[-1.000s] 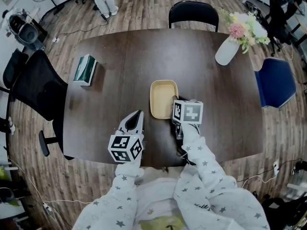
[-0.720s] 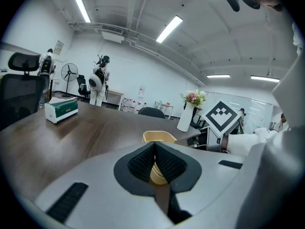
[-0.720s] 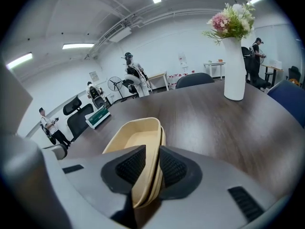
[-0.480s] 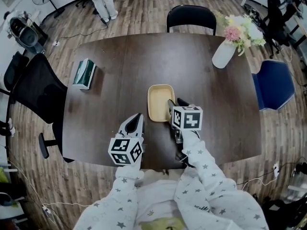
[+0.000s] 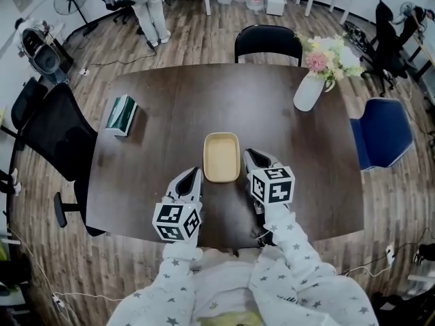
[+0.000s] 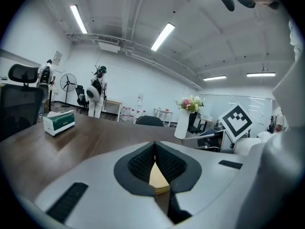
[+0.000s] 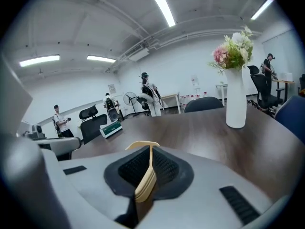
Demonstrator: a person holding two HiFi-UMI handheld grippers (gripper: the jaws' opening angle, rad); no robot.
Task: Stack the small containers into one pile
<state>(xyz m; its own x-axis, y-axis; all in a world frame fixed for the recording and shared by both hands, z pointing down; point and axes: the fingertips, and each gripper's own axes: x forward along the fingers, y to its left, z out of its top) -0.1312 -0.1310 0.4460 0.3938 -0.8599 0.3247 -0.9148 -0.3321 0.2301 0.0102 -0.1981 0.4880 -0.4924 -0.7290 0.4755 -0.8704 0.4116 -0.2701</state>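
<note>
One pile of tan containers [image 5: 221,157] lies flat near the middle of the dark table [image 5: 149,107], its long axis running straight away from the person. The layered rims seen in the left gripper view suggest the nesting is already done. The pile sits between the two tools and a little ahead of them. The left gripper [image 5: 194,174] points toward its near left corner and the right gripper [image 5: 250,154] angles in toward its right long side. Each tip is near the pile but apart from it, so neither hand is clearly the closer one. The left gripper is clenched, its pads meeting at the tip with nothing in them. The right gripper's jaws have just been closing and now stand together; the tan sliver in their slit reads as the pile seen beyond, not a thing pinched. Any further move, such as squaring the pile, would likely call for a nudge or pinch across its short width, from either long side.
</note>
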